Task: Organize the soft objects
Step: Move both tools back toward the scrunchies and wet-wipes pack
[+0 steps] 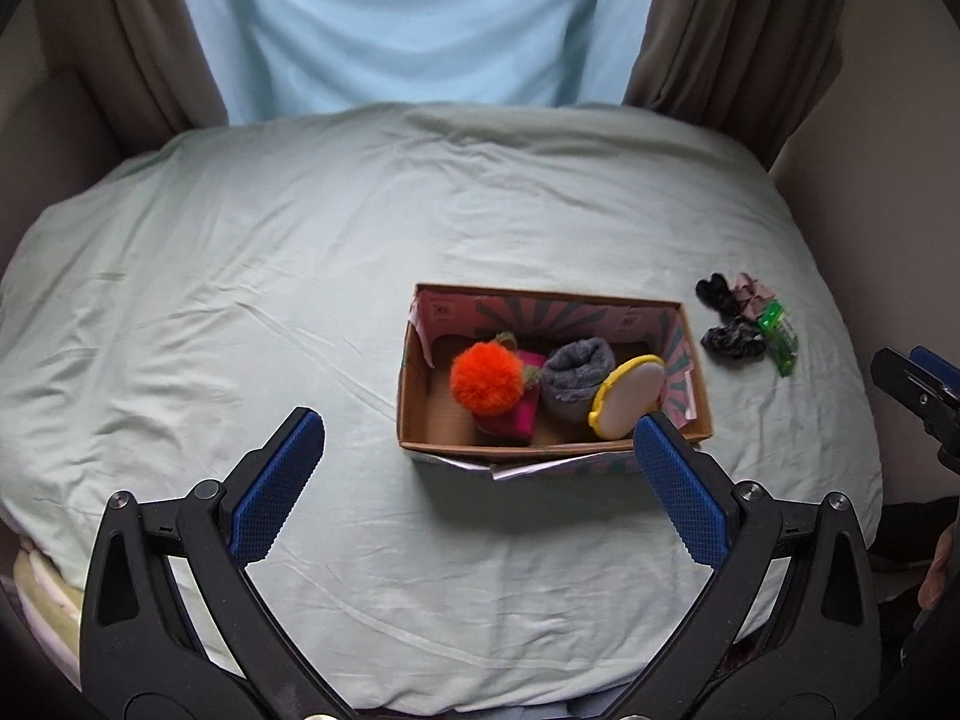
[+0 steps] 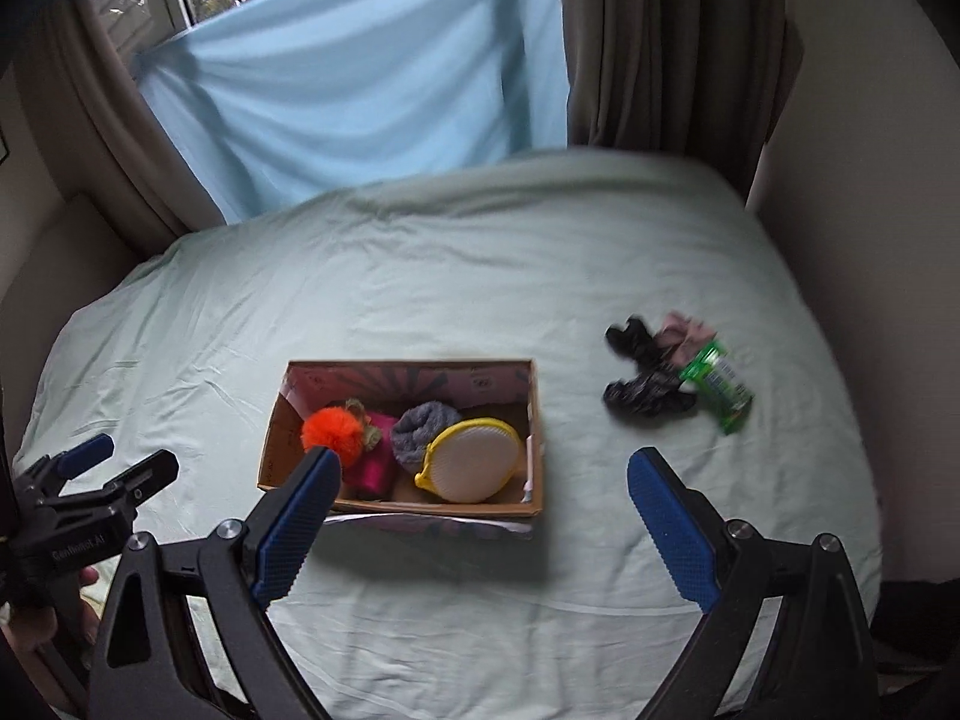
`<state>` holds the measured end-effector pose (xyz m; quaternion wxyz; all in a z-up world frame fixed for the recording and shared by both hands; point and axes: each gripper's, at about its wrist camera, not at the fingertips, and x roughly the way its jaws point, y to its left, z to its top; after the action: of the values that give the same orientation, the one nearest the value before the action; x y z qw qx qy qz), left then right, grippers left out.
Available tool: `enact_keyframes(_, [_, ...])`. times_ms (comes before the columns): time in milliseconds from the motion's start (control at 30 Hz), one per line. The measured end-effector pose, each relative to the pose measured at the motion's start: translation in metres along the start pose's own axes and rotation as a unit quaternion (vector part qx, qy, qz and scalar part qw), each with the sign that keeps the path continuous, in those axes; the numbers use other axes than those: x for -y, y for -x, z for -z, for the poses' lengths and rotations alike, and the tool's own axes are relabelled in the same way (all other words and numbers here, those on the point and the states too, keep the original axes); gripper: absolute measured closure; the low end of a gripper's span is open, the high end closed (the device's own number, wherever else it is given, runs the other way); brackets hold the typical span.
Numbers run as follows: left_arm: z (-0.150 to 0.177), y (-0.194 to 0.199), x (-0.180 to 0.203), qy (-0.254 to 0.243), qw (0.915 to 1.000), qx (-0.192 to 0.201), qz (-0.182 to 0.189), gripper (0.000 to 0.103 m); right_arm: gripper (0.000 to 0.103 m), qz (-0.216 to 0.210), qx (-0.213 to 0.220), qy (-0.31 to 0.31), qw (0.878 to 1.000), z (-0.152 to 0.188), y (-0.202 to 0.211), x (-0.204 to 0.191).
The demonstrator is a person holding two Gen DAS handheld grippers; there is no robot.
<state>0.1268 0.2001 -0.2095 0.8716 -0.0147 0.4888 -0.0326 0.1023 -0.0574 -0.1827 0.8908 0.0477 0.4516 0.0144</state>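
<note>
**Both grippers spread wide above the bed**

The open brown cardboard box on the pale green bedsheet holds a fluffy orange pom-pom, a grey rolled sock and a yellow-rimmed white round pouch. Right of the box, apart from it, lie dark fabric scrunchies beside a green packet. The left gripper and right gripper both gape wide, holding nothing.

A brown box with pink, green-rayed lining holds an orange pompom, grey sock and yellow-rimmed white pouch on a pale green bed sheet.
</note>
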Motion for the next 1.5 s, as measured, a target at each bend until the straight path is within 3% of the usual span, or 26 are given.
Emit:
enact_keyframes(367, [0.011,0.094,0.053,-0.013,0.9962,0.083,0.022,0.000,0.007,0.049,0.106,0.007,0.993,0.014,0.093,0.056])
enact_keyframes(467, [0.014,0.108,0.078,-0.017,0.9934,0.108,0.036,0.000,0.008,0.051,0.114,0.006,0.992,0.016,0.100,0.077])
enact_keyframes(767, [0.013,0.121,0.172,-0.030,0.9891,0.140,0.033,0.000,0.008,0.036,0.133,0.028,0.990,0.004,0.104,0.156])
enact_keyframes(1167, [-0.007,0.073,0.296,-0.030,0.9903,0.133,0.026,0.000,0.008,0.004,0.129,0.083,0.988,-0.022,0.072,0.254])
enact_keyframes(1333, [-0.013,0.031,0.333,-0.042,0.9907,0.126,0.026,0.000,0.008,-0.011,0.121,0.100,0.988,-0.029,0.036,0.281])
enact_keyframes(1500, [-0.017,-0.032,0.370,-0.092,0.9897,0.107,0.025,0.000,0.008,-0.022,0.101,0.116,0.988,-0.032,-0.012,0.296])
